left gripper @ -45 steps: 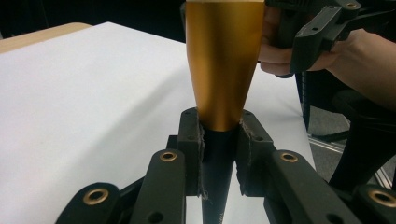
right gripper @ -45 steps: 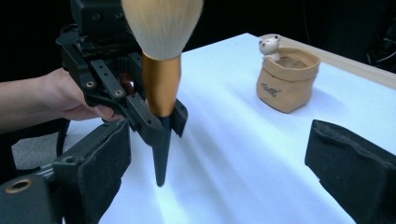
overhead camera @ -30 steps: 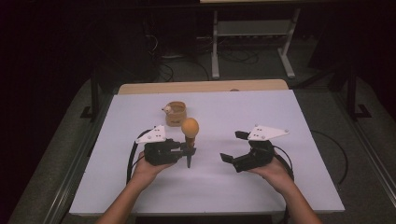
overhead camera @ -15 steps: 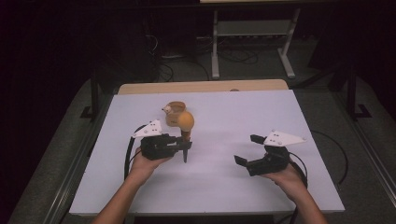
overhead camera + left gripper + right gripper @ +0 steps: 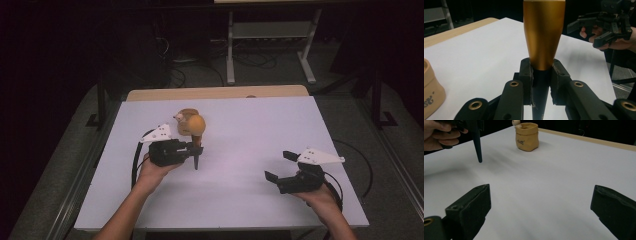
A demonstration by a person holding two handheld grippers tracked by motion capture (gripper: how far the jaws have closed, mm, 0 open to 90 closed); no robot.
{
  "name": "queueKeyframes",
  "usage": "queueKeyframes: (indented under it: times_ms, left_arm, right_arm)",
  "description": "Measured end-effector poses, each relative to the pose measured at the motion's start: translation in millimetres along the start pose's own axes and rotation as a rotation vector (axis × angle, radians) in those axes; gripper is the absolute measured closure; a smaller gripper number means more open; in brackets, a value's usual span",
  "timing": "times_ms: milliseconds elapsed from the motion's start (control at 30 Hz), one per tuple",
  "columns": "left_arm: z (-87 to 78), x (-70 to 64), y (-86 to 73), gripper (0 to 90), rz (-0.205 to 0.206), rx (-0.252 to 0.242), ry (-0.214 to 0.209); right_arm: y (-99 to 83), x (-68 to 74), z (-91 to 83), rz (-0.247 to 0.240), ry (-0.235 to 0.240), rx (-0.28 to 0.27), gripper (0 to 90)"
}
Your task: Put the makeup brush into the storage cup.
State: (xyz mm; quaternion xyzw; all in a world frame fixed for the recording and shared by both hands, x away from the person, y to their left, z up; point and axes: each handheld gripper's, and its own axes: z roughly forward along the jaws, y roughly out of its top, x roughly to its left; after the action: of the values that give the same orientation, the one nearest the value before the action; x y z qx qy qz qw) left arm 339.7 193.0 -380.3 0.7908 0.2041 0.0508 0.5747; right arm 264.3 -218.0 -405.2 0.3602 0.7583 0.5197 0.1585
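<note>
Left tongs [image 5: 196, 150] pinch gold-topped, dark-pointed tapered tool [image 5: 197, 131] upright, centre-left of frame, just before small tan pouch [image 5: 184, 118]. Right tongs [image 5: 280, 167] spread, empty, lower right. White counter [image 5: 250, 130]. Judged: tool lifted; placement pending.

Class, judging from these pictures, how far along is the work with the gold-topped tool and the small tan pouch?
Done: the left tongs are shut on the gold-topped tool, gripping its dark tapered lower part, tip above the table.
In hand: the tool is held upright close to the tan pouch.
Left: it has not reached the pouch, if that is its goal. The right tongs are open, holding nothing.
</note>
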Motion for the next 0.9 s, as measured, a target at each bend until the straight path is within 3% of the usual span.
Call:
queueKeyframes:
  times_ms: [433,900]
  left_arm:
    - [-3.9,13.5,10.5,74.1,0.002,-0.004,0.028]
    - [-5.1,24.1,18.4,74.1,0.006,-0.016,0.050]
  right_arm:
    - [-5.5,-7.2,-7.7,0.011,-0.044,-0.008,2.5]
    - [-5.9,-7.6,-8.8,0.017,-0.046,-0.017,2.5]
